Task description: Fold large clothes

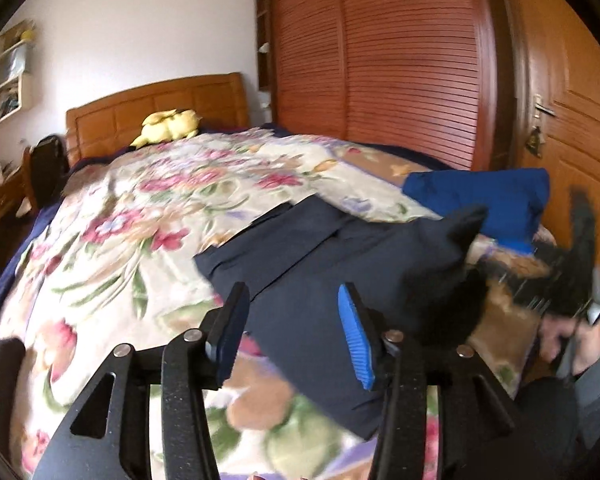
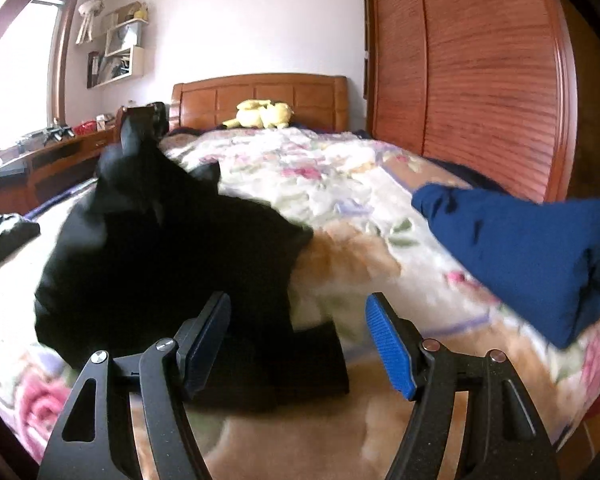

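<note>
My left tool (image 1: 296, 332) stands with its jaws parted, nothing pressed between the pads, above the dark navy garment (image 1: 312, 248) spread on the bed's floral blanket (image 1: 140, 216). My right tool (image 2: 300, 344) is released too, its jaws wide over one blurred edge of that garment (image 2: 168, 248), which reads almost black there, its folds lost. One corner pokes up in a point. Only the left view shows the flat pleat lines and, smeared at its right edge, my other hand (image 1: 572, 340). A folded blue garment (image 2: 532, 256) lies apart to the right, cut off in the right view.
</note>
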Demonstrator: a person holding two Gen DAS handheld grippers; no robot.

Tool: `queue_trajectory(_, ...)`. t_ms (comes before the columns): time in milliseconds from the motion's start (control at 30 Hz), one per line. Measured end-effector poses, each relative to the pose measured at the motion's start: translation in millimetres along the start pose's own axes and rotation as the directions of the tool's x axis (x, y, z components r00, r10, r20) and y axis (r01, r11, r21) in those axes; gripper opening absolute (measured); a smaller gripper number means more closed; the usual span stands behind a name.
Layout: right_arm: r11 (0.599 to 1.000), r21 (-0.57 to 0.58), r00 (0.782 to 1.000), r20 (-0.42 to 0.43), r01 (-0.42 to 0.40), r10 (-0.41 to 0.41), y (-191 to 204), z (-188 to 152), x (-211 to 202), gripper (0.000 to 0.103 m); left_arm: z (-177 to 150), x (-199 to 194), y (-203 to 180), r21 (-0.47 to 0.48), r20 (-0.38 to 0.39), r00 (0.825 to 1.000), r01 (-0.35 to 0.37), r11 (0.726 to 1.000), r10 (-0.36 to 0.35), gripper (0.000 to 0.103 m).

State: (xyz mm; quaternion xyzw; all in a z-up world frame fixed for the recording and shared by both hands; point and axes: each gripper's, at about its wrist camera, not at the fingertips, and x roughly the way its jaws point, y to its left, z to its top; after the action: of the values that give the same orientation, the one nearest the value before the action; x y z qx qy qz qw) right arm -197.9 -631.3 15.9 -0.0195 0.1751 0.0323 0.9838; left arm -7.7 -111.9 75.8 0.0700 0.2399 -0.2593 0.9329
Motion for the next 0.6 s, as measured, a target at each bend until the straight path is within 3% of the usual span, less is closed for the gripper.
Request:
queue_trajectory(200,0.994,-0.090,0.998,0.010,-0.058,0.059,16.6,79.2,2.1,0.072,-25.1,9.5,29.5,-0.056,0.002,1.000,-0.007,0.998,0.007,0.055)
queue_trajectory(333,0.982,-0.148,0.993,-0.057,-0.115,0.108,33.6,126.0,23.8,0.072,-40.4,15.1,44.1,-0.080,-0.007,1.000,-0.018,0.997,0.018,0.057)
queue_trajectory(500,0.971,-0.208,0.991,-0.094,-0.117,0.100,51.9,157.7,46.0,0.072,-53.7,18.3,54.9,-0.082,-0.035,0.999,-0.028,0.996,0.025,0.058)
queue_trajectory(600,0.961,-0.226,0.978,-0.168,-0.162,0.126,63.5,162.2,65.3,0.072,-57.5,16.6,58.2,-0.082,-0.038,0.999,-0.029,0.996,0.026,0.060)
